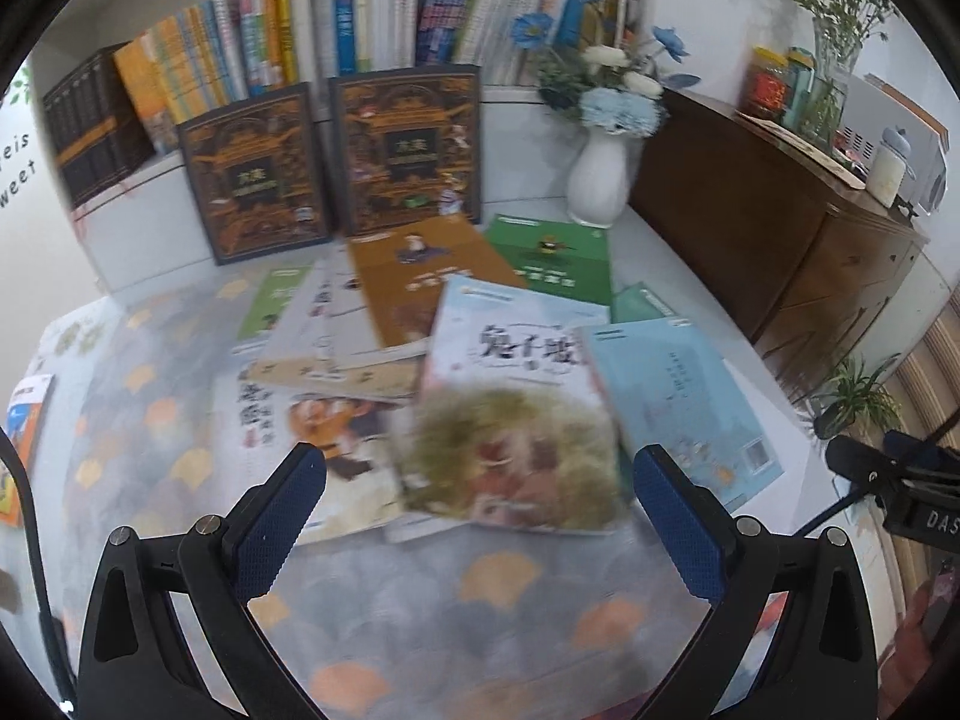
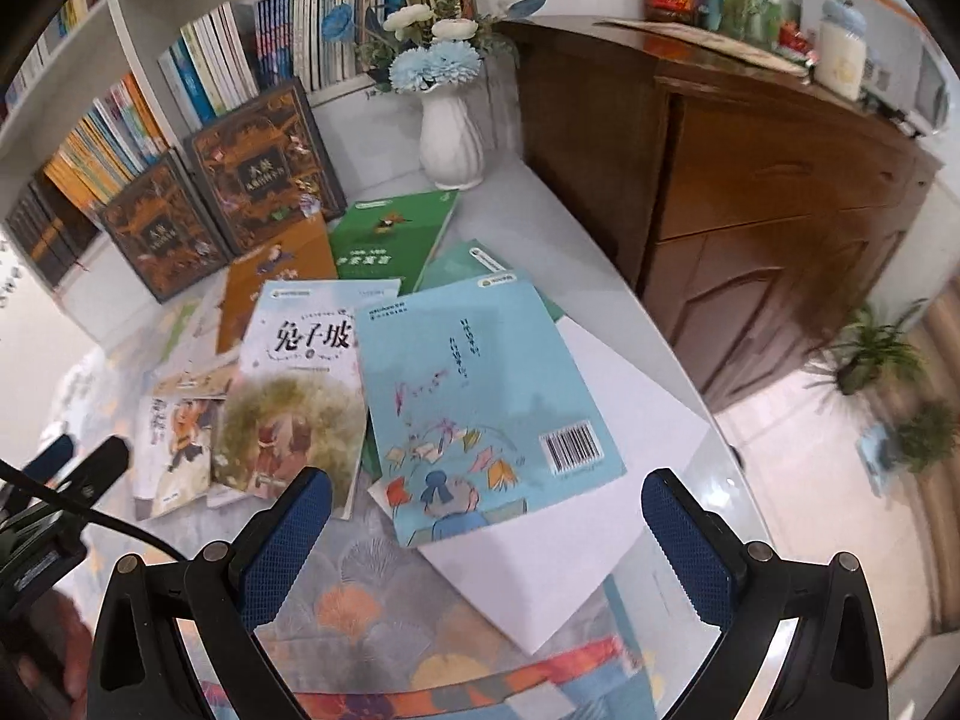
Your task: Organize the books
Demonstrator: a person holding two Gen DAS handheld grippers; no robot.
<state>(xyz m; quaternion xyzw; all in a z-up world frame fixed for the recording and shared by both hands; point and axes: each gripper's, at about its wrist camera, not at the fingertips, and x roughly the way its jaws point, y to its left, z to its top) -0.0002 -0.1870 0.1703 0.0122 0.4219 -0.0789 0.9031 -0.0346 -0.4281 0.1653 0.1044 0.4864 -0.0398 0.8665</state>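
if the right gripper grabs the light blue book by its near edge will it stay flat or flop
Likely flop: the blue book looks like a thin paperback, so the far end may sag. It lies partly over a white sheet and other books, so it may slide when pushed. Probably light. The right gripper is open.

Two dark ornate books (image 1: 255, 171) stood upright against the shelf. Roughly eight thin books (image 2: 480, 414) lay overlapping on the table; the exact count was unclear. One white vase (image 2: 451, 141) held flowers. Two grippers (image 1: 480, 495) appeared.
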